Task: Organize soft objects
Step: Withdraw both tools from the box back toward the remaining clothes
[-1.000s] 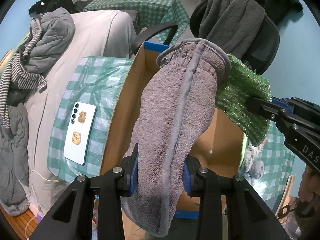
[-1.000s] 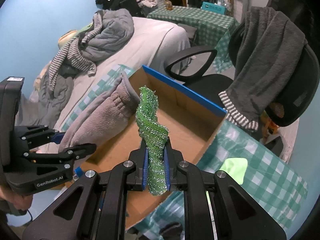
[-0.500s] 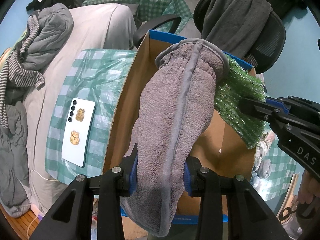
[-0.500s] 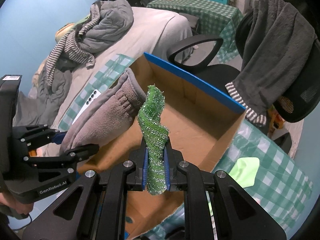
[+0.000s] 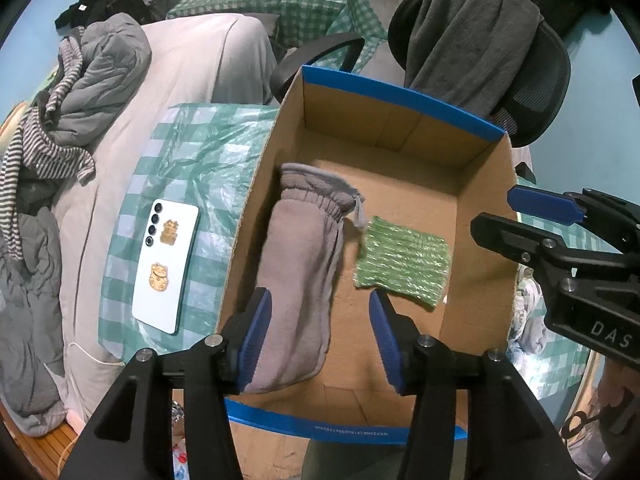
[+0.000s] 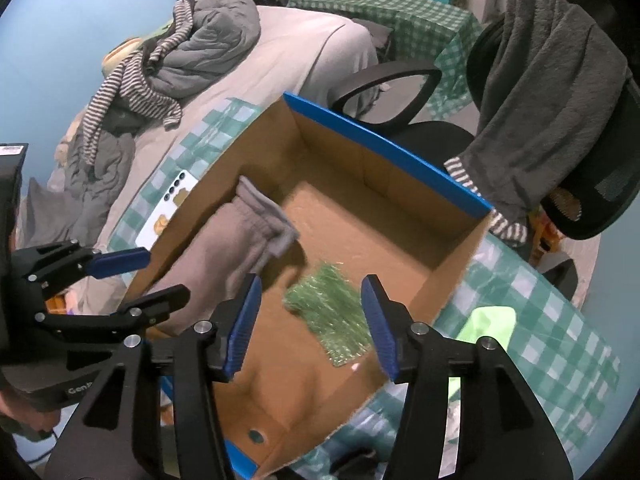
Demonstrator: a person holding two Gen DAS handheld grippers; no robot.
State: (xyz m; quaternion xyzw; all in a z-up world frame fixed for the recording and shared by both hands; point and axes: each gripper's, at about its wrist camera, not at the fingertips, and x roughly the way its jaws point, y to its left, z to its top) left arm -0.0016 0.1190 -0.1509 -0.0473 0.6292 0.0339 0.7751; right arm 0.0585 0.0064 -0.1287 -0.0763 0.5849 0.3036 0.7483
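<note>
Grey fleece mitt (image 5: 304, 264) and green scrubber (image 5: 402, 266) lie in cardboard box (image 5: 400, 92) — both soft, light; pinch mid-body. Left gripper (image 5: 320, 332), right gripper (image 6: 310, 316): jaws opening, nothing between them

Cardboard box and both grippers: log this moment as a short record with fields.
box: cardboard box, open top, blue edges
contents: grey mitt on the left, green scrubbing cloth beside it, both on the floor of the box
left gripper: above the box, fingers opening, nothing gripped
right gripper: above the box, fingers opening, nothing gripped
outside box: white phone on checked cloth
</note>
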